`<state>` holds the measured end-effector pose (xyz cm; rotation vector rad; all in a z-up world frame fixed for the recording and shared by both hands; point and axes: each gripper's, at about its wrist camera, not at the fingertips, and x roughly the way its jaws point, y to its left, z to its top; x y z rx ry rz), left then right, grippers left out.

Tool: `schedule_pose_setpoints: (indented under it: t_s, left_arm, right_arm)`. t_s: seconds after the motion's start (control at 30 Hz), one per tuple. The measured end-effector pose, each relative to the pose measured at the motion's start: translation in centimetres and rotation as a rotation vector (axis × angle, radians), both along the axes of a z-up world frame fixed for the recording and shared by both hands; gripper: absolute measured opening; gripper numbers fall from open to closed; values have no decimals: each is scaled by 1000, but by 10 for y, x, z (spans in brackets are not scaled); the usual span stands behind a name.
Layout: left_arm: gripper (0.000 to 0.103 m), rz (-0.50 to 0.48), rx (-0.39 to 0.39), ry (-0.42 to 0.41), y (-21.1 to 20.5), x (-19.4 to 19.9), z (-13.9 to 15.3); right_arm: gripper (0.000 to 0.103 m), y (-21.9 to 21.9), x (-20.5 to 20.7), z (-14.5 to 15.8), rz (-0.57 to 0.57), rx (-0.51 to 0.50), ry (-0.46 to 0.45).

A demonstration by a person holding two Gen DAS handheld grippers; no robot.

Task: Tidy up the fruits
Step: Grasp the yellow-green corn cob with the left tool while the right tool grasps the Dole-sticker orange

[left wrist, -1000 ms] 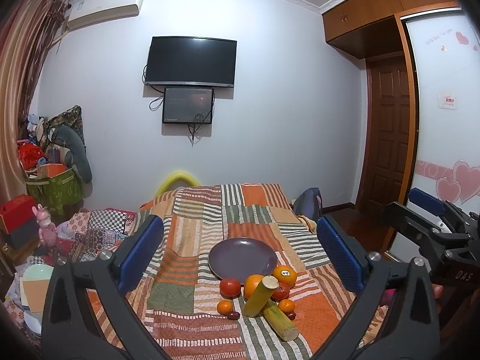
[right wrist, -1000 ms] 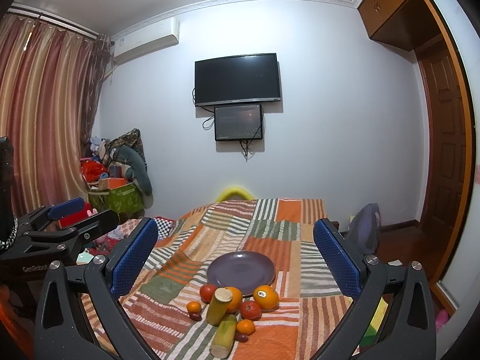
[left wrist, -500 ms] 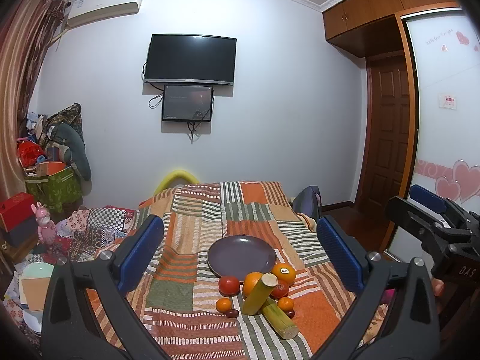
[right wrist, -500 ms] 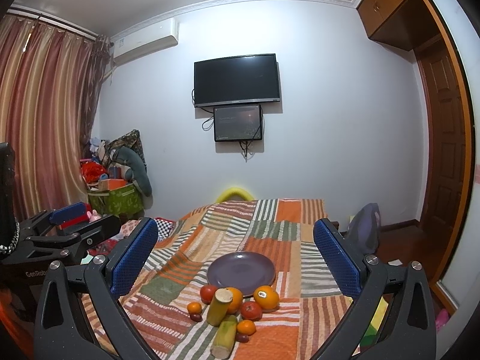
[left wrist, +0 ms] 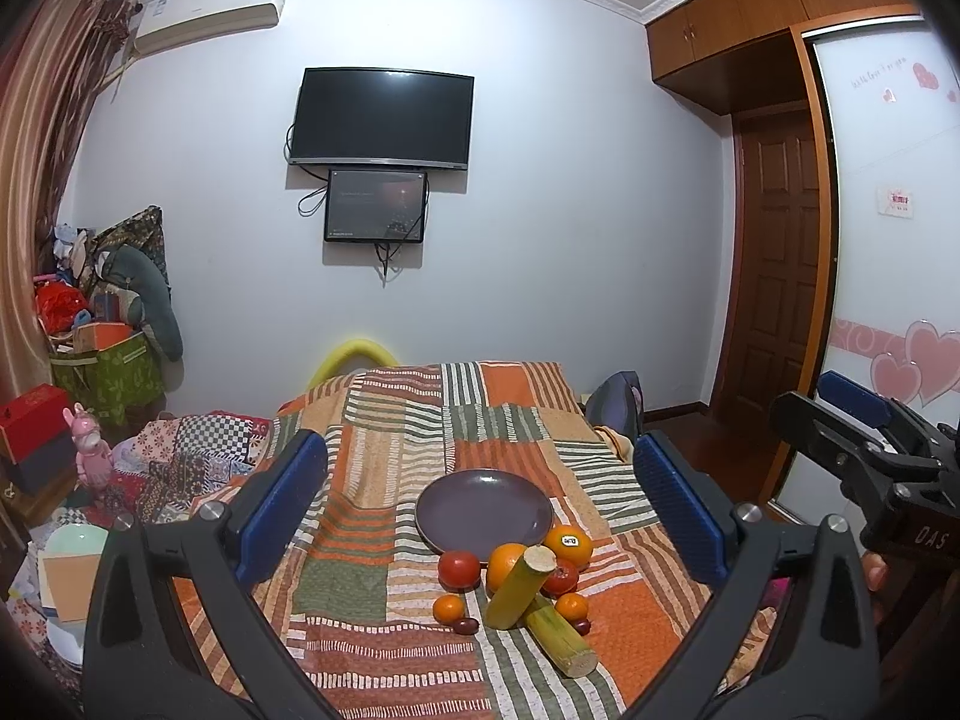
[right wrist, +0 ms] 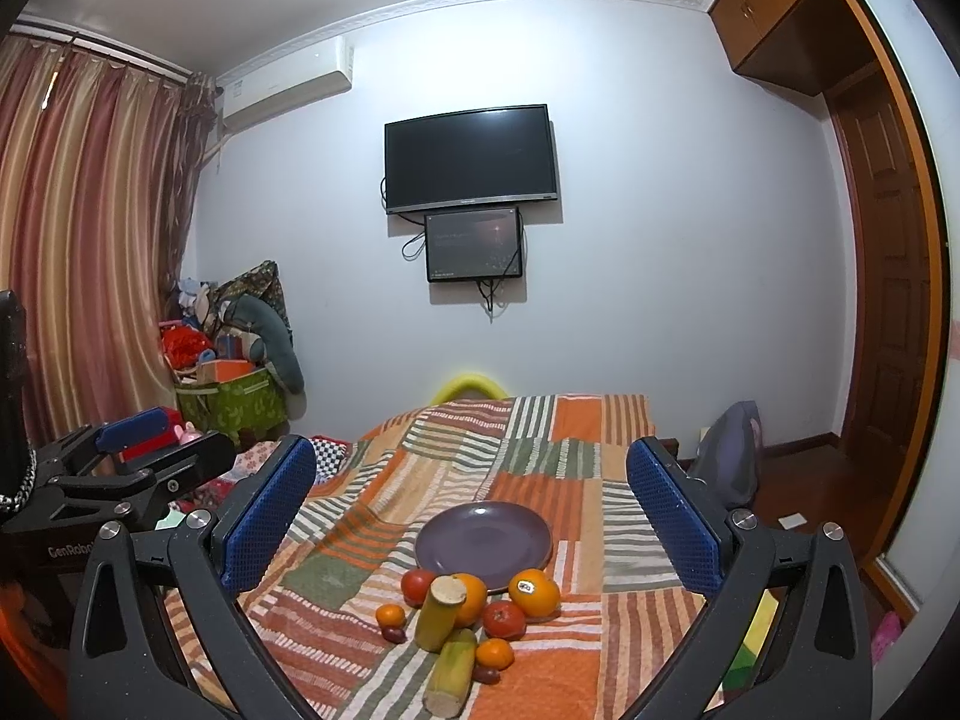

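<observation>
An empty purple plate (left wrist: 483, 511) (right wrist: 483, 540) lies on a patchwork-covered table (left wrist: 372, 516). In front of it sits a fruit pile: two oranges (left wrist: 567, 545) (right wrist: 534, 591), two red tomatoes (left wrist: 458, 569) (right wrist: 503, 619), small tangerines (left wrist: 449, 608) (right wrist: 494, 653), dark dates (left wrist: 464, 625) and two sugarcane pieces (left wrist: 518, 587) (right wrist: 449, 669). My left gripper (left wrist: 480, 498) is open and empty, held back above the pile. My right gripper (right wrist: 471, 510) is open and empty, likewise held back.
The right gripper shows at the right edge of the left wrist view (left wrist: 864, 450); the left gripper shows at the left edge of the right wrist view (right wrist: 120, 468). Clutter and a green box (right wrist: 231, 402) stand at far left. A door (left wrist: 780, 264) is at right.
Both views shifted only slightly; the left gripper drifted a little. The fruit and plate have not moved, and both grippers stay open.
</observation>
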<state>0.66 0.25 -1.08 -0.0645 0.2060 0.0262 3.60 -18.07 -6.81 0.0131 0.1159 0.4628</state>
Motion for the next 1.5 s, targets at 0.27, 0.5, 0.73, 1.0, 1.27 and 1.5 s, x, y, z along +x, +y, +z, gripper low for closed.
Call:
schedule_pose_setpoints:
  t_s: [0.27,0.5,0.73,1.0,1.27,1.5]
  left_arm:
    - [103,-4,-2,-2,-1,0,0]
    - [103,-8,-1,2,-2,1,-1]
    - [103,-7,9,29,-3,13,-7]
    - [86,-40,11,139,-4,55,-30]
    - [76,-125,-24,344,-9,114,-86]
    - [72,-172,-20,487,-20,147,-135]
  right_arm:
    - [103,1,-1,-1,3,0,-4]
    - [103,1,1,-3,0,-5,3]
    - [103,1,14,-10,-7,-19,37]
    - [101,-14,42,-32,-29,-19,128]
    - [83,-20,75,-61,-55,-103,237]
    - [59,-25,97,-87,-34,-139,348]
